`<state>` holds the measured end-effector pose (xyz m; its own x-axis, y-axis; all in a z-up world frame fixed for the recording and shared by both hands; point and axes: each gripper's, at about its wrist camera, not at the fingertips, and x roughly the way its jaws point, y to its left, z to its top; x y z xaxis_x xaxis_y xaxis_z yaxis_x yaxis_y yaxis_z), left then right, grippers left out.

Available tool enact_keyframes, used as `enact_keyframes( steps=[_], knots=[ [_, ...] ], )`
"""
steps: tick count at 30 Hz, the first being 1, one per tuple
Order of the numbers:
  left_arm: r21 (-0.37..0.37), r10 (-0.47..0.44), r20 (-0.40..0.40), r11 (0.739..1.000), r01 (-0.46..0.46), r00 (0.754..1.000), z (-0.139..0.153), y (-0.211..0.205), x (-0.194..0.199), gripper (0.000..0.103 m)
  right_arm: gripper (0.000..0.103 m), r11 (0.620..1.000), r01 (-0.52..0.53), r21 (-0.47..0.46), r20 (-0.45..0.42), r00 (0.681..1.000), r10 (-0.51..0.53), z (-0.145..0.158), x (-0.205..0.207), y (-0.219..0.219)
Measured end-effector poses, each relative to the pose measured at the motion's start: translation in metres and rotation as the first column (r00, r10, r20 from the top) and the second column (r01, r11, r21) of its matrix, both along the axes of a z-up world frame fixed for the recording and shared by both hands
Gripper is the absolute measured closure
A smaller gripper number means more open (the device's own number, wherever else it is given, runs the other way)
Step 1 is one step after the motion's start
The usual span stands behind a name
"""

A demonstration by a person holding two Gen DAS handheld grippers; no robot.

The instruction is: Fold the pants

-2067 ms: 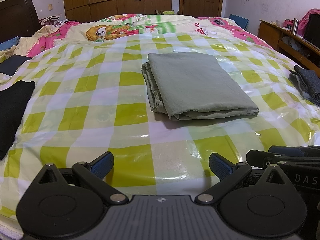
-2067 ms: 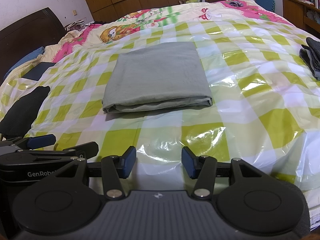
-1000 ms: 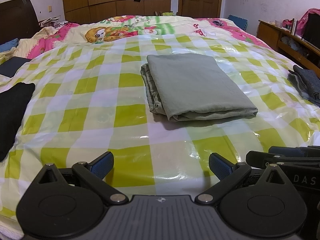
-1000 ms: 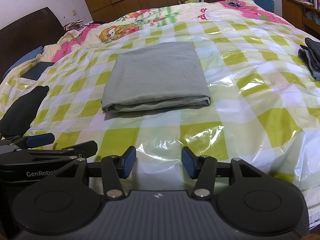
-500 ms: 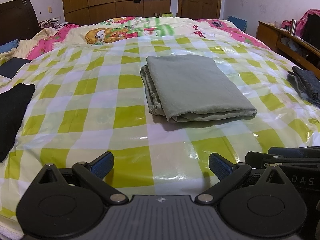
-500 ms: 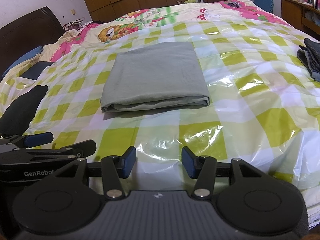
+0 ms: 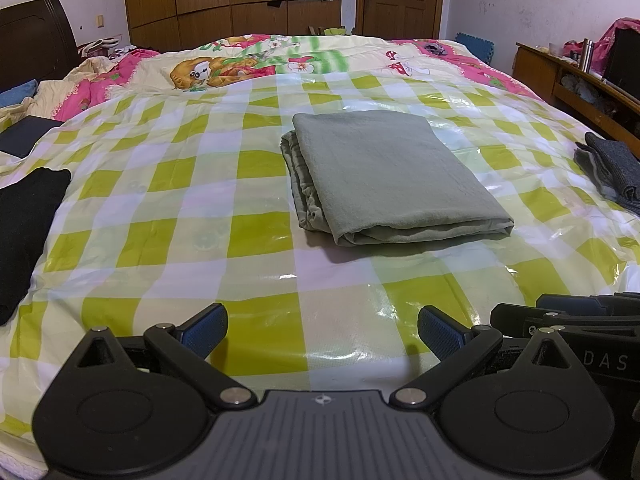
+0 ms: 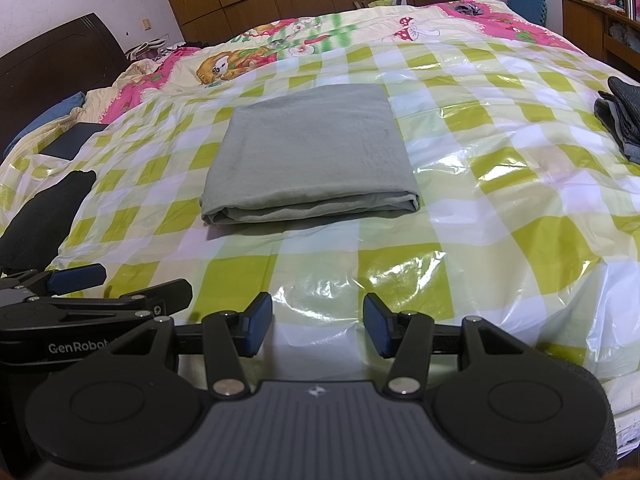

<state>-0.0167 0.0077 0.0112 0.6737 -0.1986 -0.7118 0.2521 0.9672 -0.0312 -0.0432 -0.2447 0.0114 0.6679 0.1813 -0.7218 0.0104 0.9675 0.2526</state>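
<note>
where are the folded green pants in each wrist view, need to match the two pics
Left wrist view: the folded green pants lie just right of centre on the checked plastic sheet.
Right wrist view: the folded green pants lie just left of centre.
Shared landmark: the dark grey folded garment at the right edge.

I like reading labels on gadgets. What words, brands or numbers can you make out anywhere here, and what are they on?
"GenRobot", last letter partly hidden: side of the left claw.
"DAS", cut off by the picture's edge: side of the right claw.
Nothing else readable; the quilt shows cartoon pictures only.
</note>
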Motion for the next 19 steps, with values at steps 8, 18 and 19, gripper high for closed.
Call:
enact_keyframes(
  steps=[8,18,19],
  knots=[
    [0.0,-0.001,0.0,1.0,0.001,1.0,0.0,0.0001,0.0001,0.0,0.051,1.0,0.001,-0.001,0.001,1.0,-0.001,0.0001,-0.0004,0.0013],
    [-0.007,-0.003,0.003,1.0,0.003,1.0,0.0009,0.0006,-0.0009,0.0,0.051,1.0,0.001,-0.004,-0.001,1.0,-0.001,-0.0001,-0.0008,0.0009],
    [-0.01,-0.006,0.004,1.0,0.006,1.0,0.0015,0.0006,-0.0012,0.0,0.051,1.0,0.002,-0.004,-0.001,1.0,-0.002,-0.0002,-0.0009,0.0015]
  ],
)
